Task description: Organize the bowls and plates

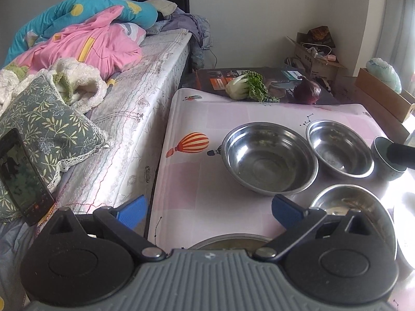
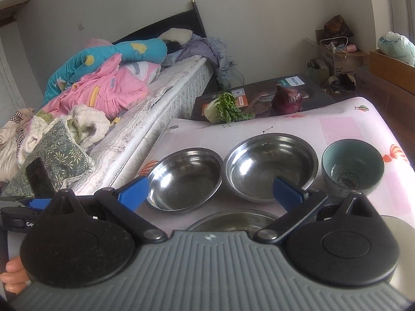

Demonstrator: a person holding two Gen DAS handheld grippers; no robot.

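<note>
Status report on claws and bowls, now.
Both claws, left claw and right claw, open, empty. Steel bowls and ceramic bowl unstacked on table. Path clear.

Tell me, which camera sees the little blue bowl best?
The right wrist view. There the blue bowl sits whole on the table, and you can look right down inside to a dark pattern at the bottom. In the left wrist view the same bowl is squeezed at the right edge, partly hidden behind a black part.

"PHILIPS", upside down, on the flat box [image 2: 262, 96]; "Ge", cut off, on the left hand-held gripper [image 2: 18, 220]
</note>
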